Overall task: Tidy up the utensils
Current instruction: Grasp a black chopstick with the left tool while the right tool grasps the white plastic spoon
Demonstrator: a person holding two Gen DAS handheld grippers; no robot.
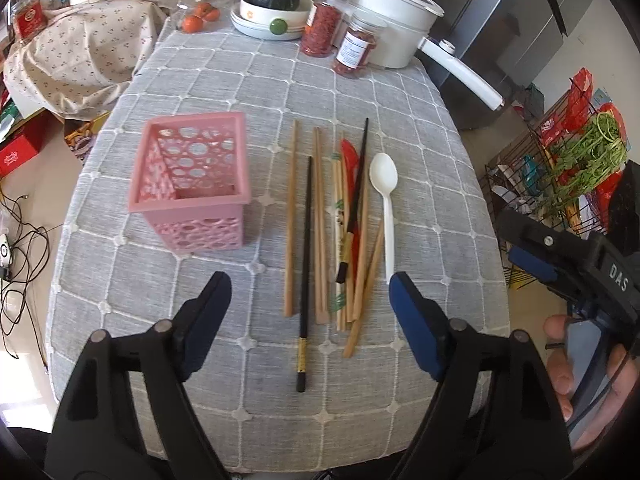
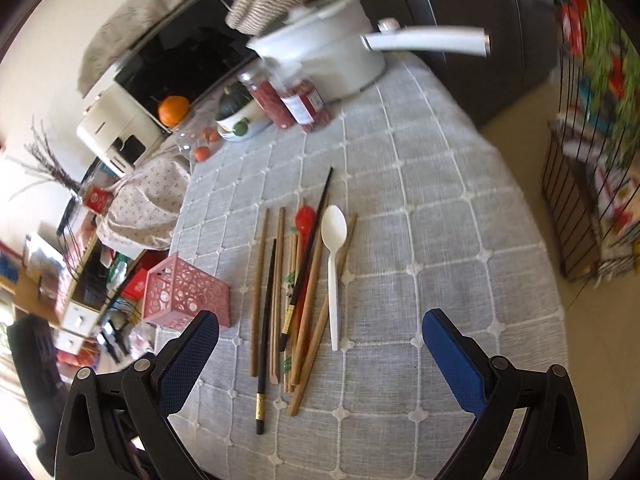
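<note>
A pink perforated basket stands empty on the grey checked tablecloth; it also shows in the right wrist view. To its right lie several wooden chopsticks, two black chopsticks, a red spoon partly under them, and a white plastic spoon. The same pile shows in the right wrist view: wooden chopsticks, white spoon. My left gripper is open and empty above the pile's near ends. My right gripper is open and empty, and shows at the right edge of the left wrist view.
At the table's far end stand a white pot with a long handle, two jars of red berries, a bowl holding a dark squash and small oranges. A wire rack with greens stands right of the table. A patterned cloth lies left.
</note>
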